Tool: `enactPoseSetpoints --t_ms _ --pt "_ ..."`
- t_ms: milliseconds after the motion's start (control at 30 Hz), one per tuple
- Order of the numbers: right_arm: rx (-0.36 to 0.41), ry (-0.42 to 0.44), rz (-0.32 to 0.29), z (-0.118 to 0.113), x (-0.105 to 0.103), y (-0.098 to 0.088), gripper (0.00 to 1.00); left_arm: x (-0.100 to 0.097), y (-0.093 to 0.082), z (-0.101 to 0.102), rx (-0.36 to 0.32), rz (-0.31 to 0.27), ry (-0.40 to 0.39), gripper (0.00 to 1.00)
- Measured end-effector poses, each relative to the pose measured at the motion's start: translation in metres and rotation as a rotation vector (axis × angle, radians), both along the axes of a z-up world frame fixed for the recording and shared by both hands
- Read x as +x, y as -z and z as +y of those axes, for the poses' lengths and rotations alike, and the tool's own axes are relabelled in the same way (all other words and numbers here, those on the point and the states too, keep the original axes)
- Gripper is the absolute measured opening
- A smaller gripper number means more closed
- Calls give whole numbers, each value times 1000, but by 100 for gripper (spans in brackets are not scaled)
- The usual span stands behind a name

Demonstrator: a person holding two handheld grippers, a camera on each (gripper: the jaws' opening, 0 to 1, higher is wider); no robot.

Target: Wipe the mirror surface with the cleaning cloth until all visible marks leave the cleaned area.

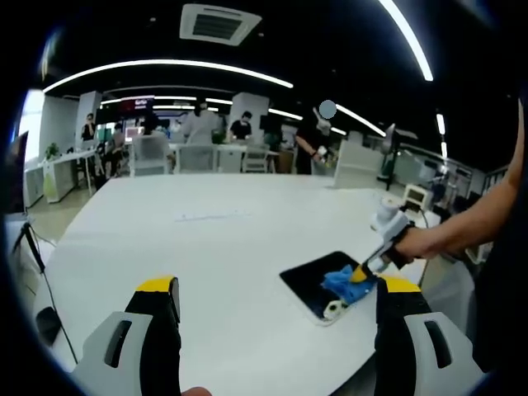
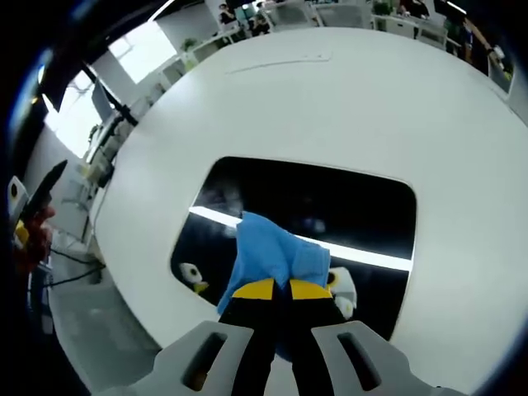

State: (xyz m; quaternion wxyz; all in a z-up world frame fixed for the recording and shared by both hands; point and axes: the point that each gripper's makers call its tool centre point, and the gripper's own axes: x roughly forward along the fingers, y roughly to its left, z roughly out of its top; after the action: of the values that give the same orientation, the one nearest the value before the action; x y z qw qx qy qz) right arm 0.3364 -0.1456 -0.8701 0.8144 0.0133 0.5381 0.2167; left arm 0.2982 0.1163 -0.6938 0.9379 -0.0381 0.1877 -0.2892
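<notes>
Right gripper (image 2: pixel 275 290) pinching blue cleaning cloth (image 2: pixel 268 252), pressed onto dark mirror (image 2: pixel 371 214) on white table (image 2: pixel 396 107). Left gripper (image 1: pixel 276 301) spread, holding nothing.

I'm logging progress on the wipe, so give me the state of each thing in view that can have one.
Dark rectangular mirror: lying flat on the table, reflecting ceiling light strips, partly covered by the cloth.
Blue cleaning cloth: bunched, pressed on the mirror, clamped in the right gripper.
Right gripper: shut on the cloth.
Left gripper: open, holding nothing, above the table.
Round white table: bearing the mirror.
</notes>
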Motion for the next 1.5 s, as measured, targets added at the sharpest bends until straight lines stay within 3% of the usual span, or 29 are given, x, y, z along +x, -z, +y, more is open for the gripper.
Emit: enactPoseSetpoints --t_ms 900,1500 --pt "-29 -4 -17 1 30 -1 0 -6 4 7 1 11 -14 99" --pt "-45 -9 -43 1 63 -1 0 -7 4 6 11 18 -16 99"
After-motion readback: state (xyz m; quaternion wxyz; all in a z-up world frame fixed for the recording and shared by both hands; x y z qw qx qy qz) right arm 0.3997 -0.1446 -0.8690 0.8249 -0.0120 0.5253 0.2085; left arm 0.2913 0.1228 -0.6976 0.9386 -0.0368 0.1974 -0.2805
